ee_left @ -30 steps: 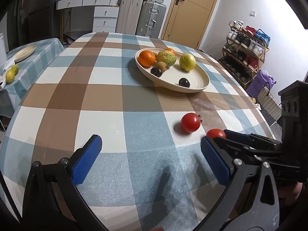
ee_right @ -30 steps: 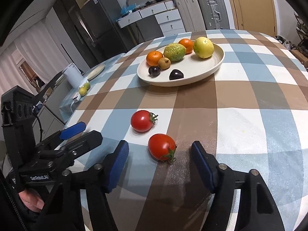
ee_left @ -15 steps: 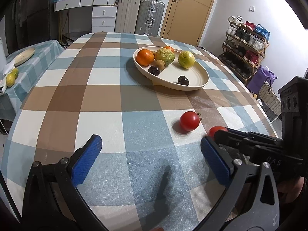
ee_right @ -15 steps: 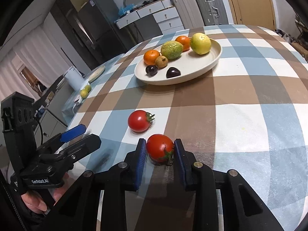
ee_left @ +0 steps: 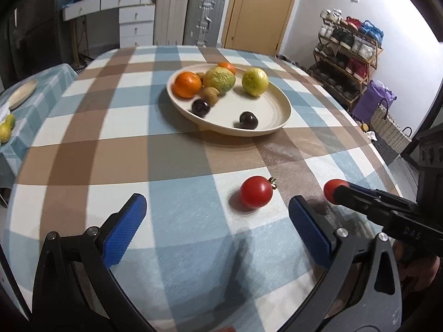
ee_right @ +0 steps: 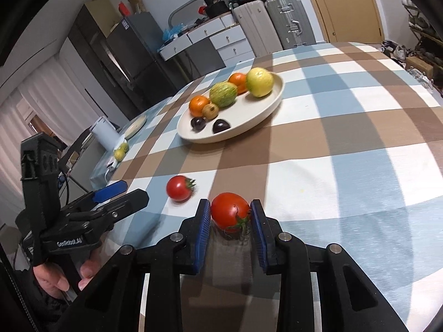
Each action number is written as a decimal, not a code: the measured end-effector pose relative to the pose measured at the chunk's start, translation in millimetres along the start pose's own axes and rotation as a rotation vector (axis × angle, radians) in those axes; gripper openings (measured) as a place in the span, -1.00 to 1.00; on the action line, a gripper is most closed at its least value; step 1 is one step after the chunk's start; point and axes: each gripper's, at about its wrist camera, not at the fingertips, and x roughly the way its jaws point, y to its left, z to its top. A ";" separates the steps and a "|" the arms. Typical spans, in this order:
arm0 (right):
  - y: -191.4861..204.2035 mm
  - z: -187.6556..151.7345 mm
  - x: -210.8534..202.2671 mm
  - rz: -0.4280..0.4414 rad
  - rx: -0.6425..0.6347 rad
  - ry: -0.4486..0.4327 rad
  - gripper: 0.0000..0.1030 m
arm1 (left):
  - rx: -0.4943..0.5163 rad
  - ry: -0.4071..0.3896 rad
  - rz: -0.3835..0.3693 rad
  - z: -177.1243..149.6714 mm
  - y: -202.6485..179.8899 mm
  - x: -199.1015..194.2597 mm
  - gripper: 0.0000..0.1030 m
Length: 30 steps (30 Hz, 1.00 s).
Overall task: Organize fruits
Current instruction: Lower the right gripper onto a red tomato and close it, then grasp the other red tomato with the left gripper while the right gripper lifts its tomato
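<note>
My right gripper (ee_right: 229, 221) is shut on a red tomato (ee_right: 229, 211) and holds it slightly above the checked tablecloth; the same tomato (ee_left: 332, 191) shows at the tip of the right gripper in the left wrist view. A second red tomato (ee_left: 256, 196) (ee_right: 179, 188) lies on the cloth to its left. My left gripper (ee_left: 216, 229) is open and empty, just short of that second tomato. A cream plate (ee_left: 271, 110) (ee_right: 265, 105) farther back holds oranges, a green fruit, a yellow fruit, a kiwi and two dark plums.
The round table's edge falls away on the right (ee_left: 382, 160). A side table (ee_left: 25, 116) at the left carries a small plate and yellow-green fruits. Suitcases, drawers, a door and a shoe rack stand along the walls.
My right gripper closed around the near tomato and has lifted it slightly. My left gripper stayed open and moved forward toward the other tomato.
</note>
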 end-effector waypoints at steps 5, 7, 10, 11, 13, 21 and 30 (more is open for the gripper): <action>-10.6 0.6 -7.0 0.001 0.014 -0.017 -0.42 | 0.031 0.033 -0.004 8.2 -11.4 16.5 0.99; -13.8 1.4 -7.4 0.007 0.021 -0.016 -0.42 | 0.034 0.053 -0.008 11.3 -14.2 24.0 0.99; -16.8 1.5 -9.4 0.015 0.026 -0.016 -0.42 | 0.032 0.075 -0.023 15.5 -16.6 33.7 0.90; -16.5 1.4 -9.7 0.019 0.025 -0.015 -0.42 | 0.030 0.078 -0.025 16.8 -16.7 35.8 0.87; -16.7 1.7 -9.7 0.026 0.025 -0.016 -0.42 | 0.029 0.080 -0.008 17.4 -16.9 38.9 0.60; -19.0 2.9 -8.7 0.055 0.050 -0.008 -0.42 | 0.054 0.084 -0.109 17.4 -22.3 38.7 -0.49; -14.7 6.2 -2.5 0.051 0.030 0.005 -0.42 | 0.036 0.082 -0.142 20.0 -14.7 35.7 -0.50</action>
